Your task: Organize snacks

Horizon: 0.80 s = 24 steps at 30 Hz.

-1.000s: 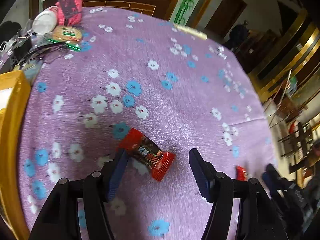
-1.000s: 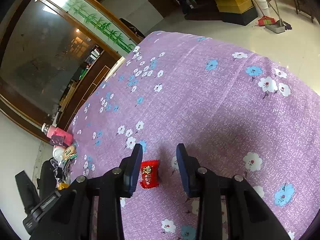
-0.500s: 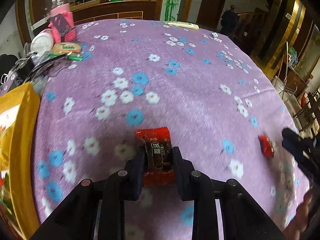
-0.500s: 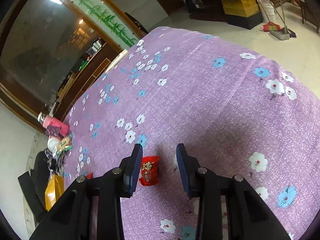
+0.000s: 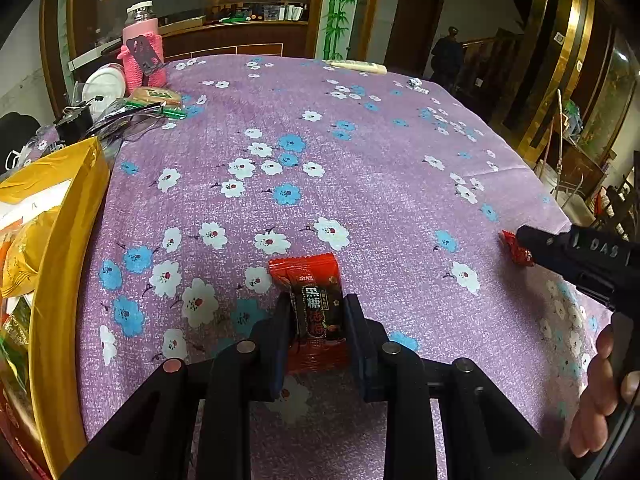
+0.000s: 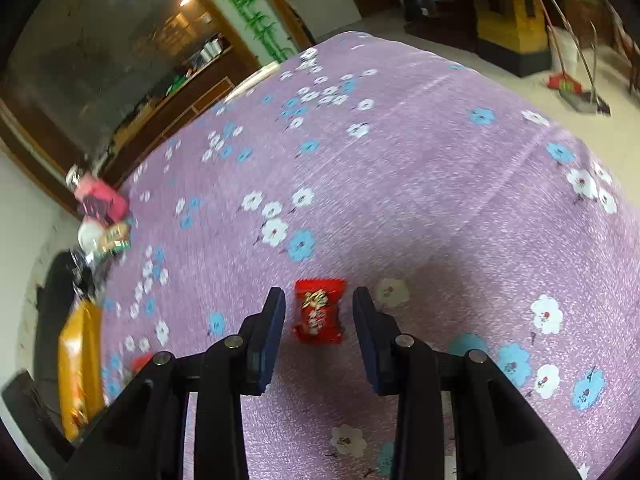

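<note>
My left gripper [image 5: 318, 312] is shut on a red and brown snack packet [image 5: 316, 304] and holds it over the purple flowered tablecloth [image 5: 360, 168]. My right gripper [image 6: 319, 312] is open, its fingers either side of a small red candy [image 6: 319, 311] that lies on the cloth. In the left wrist view the right gripper [image 5: 576, 256] shows at the right, by the same small red candy [image 5: 516, 249]. A yellow snack box [image 5: 48, 264] stands at the left edge; it also shows in the right wrist view [image 6: 78, 364].
At the far left corner stand a pink-sleeved bottle [image 5: 142, 50], a white lid [image 5: 102, 88], a green-wrapped snack [image 5: 156, 98] and dark clutter [image 5: 76, 120]. A long pale object [image 5: 356, 65] lies at the far edge. The table's right edge drops to the floor.
My left gripper shut on the red and brown packet and lifted it. My right gripper moved in around the small red candy and stayed open.
</note>
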### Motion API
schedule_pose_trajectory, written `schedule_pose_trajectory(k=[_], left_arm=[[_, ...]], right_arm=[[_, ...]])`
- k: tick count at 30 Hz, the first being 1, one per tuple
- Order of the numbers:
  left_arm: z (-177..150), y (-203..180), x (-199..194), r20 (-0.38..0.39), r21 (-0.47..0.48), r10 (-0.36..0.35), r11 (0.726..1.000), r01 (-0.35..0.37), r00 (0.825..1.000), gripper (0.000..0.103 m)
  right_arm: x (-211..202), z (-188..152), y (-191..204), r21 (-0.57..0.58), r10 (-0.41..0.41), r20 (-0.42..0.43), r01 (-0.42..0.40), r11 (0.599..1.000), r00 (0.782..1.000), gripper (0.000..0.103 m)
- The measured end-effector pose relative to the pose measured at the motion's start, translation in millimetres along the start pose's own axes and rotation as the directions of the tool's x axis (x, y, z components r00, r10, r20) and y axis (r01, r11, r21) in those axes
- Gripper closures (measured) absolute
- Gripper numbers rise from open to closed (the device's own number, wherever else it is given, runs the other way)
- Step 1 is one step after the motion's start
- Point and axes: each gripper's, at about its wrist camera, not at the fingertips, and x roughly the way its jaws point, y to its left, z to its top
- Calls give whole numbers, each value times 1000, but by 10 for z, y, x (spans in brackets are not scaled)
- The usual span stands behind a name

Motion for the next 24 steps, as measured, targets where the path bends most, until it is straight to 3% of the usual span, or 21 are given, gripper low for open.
schedule_pose_trajectory(k=[3,5,8,12,17,24], left_arm=[[-7,9,-4,4,2,-8,1000,8,1000,78],[-5,20,-5,5,1,-14,1000,14,1000,78],[-3,41,-18,7,-9,-28,1000,28,1000,78],[5,43,-74,36,-13,-36,999,37,999,78],[10,42,-162,85,-13,-29,999,30,996,78],[25,44,-219,114,-14,-27,999,29,993,78]], right_arm=[[76,-46,122,-73,-54,-12,53,996,998,71],[103,-76,206,-127,-101,4,101,987,995,81],[103,-109,257,-162,-108,14,109,981,994,82],[27,-122,335,-185,-1,25,5,983,1000,82],[-145,-186,541,-260,123,71,-100,961,990,82],[-225,-262,760,-339,189,86,-150,929,978,82]])
